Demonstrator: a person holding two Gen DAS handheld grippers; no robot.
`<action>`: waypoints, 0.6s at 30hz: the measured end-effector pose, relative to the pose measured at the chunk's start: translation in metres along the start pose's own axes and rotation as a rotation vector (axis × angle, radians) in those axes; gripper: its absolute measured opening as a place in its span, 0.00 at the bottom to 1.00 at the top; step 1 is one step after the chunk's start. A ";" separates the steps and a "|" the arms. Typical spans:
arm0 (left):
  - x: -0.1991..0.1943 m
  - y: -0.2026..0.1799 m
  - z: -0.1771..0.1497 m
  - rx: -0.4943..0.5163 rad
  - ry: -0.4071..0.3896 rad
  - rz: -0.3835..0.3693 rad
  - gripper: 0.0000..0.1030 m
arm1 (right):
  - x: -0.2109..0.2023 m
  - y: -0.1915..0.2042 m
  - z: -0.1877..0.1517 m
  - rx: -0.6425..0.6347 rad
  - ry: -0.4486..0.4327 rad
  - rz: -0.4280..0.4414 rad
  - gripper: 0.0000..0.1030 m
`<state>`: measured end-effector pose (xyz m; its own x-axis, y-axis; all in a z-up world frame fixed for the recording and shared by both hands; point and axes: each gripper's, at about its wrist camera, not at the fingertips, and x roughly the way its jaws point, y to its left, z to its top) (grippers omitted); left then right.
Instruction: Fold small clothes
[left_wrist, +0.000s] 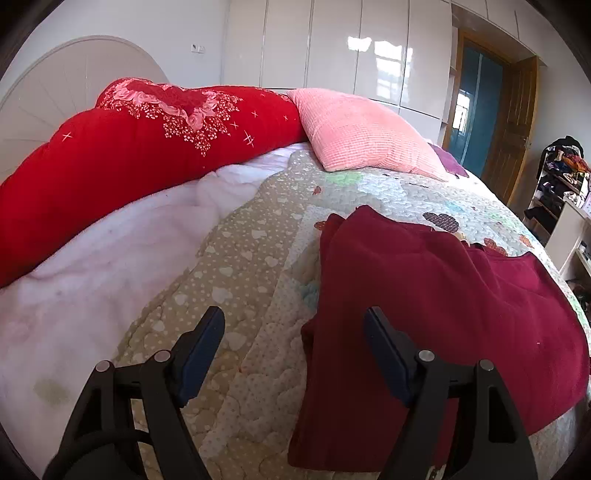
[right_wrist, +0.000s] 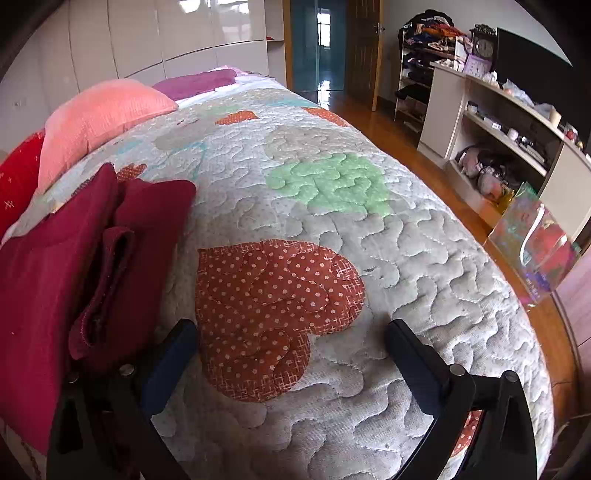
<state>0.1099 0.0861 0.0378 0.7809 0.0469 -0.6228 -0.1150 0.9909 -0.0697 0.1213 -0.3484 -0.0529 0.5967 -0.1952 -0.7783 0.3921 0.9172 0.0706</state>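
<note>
A dark red garment (left_wrist: 436, 310) lies partly folded on the quilted bedspread (left_wrist: 251, 258); its left side is doubled over lengthwise. My left gripper (left_wrist: 295, 325) is open just above the quilt, straddling the garment's left folded edge, with nothing between its fingers. In the right wrist view the same garment (right_wrist: 55, 266) sits at the left, a sleeve cuff (right_wrist: 103, 288) folded on top. My right gripper (right_wrist: 291, 332) hovers open over a red dotted heart patch (right_wrist: 273, 306), to the right of the garment and apart from it.
A red quilt (left_wrist: 122, 158) and a pink pillow (left_wrist: 362, 129) lie at the bed's head, with a white blanket (left_wrist: 110, 266) beside them. To the right are the wooden floor (right_wrist: 413, 147), white shelves (right_wrist: 509, 122), a shiny gift bag (right_wrist: 535, 247) and a clothes rack (right_wrist: 424, 55).
</note>
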 end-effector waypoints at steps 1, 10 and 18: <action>0.000 0.000 0.000 -0.002 0.001 -0.002 0.75 | 0.000 0.000 0.000 0.000 -0.001 0.001 1.00; 0.001 0.004 0.000 -0.029 0.019 -0.017 0.75 | -0.001 0.000 0.000 -0.003 0.000 -0.003 1.00; -0.002 0.021 0.003 -0.082 -0.007 0.028 0.75 | -0.001 -0.001 -0.001 -0.003 0.000 -0.003 1.00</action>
<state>0.1080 0.1075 0.0402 0.7810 0.0757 -0.6199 -0.1867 0.9755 -0.1162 0.1197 -0.3486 -0.0523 0.5954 -0.1982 -0.7786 0.3919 0.9176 0.0662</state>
